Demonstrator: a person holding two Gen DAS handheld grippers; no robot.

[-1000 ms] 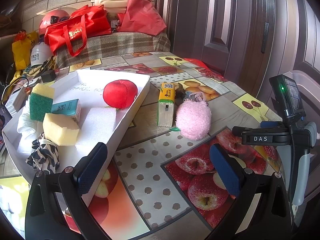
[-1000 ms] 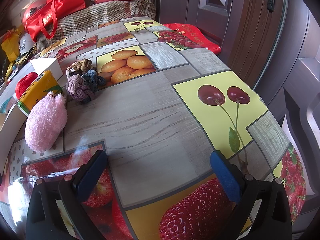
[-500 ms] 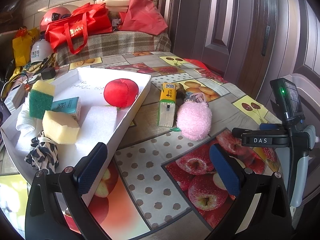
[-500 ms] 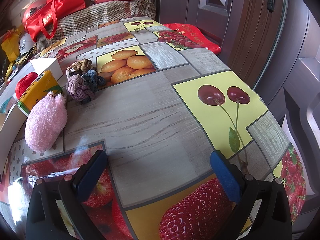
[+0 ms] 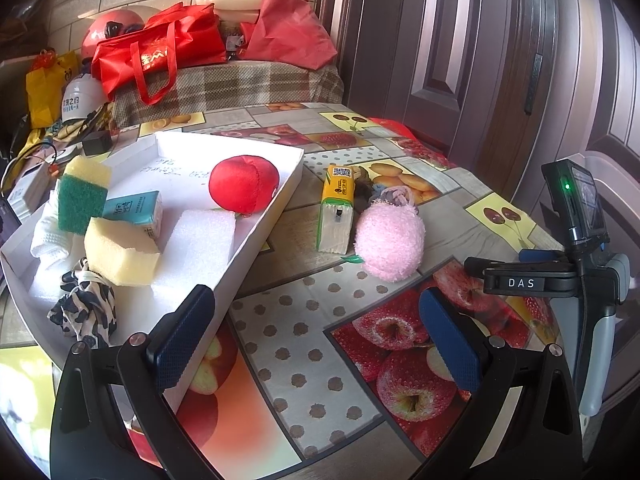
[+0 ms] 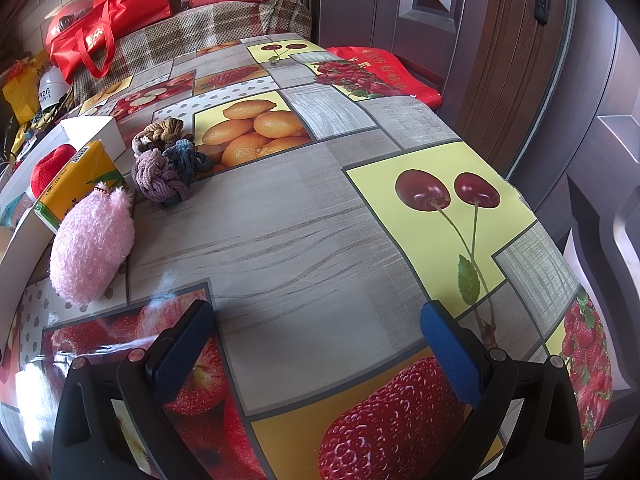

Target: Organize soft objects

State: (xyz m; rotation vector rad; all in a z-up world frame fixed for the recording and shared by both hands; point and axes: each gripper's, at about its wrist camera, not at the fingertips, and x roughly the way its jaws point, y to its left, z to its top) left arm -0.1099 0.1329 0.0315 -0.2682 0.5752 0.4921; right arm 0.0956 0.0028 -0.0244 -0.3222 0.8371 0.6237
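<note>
Fuzzy pink plush pouch (image 5: 390, 242) lies on counter, touching upright yellow tissue pack (image 5: 337, 209); knotted rope hair ties (image 6: 168, 164) behind.

Both views bright daylight, colours saturated. Strong fisheye: door panels (image 5: 460, 60) bow, corners vignette to black. Glossy tabletop (image 6: 304, 240) shows white glare at lower left in the right wrist view, plus a pale hazy streak near the pink plush (image 6: 92, 244). White tray (image 5: 256, 236) nearly blown out, its inner wall washed flat. Soft shadows under the red plush ball (image 5: 244, 184) and behind the left gripper (image 5: 316, 336) fingers. Centre sharp; edges smear slightly. Far clutter dimmer.
</note>
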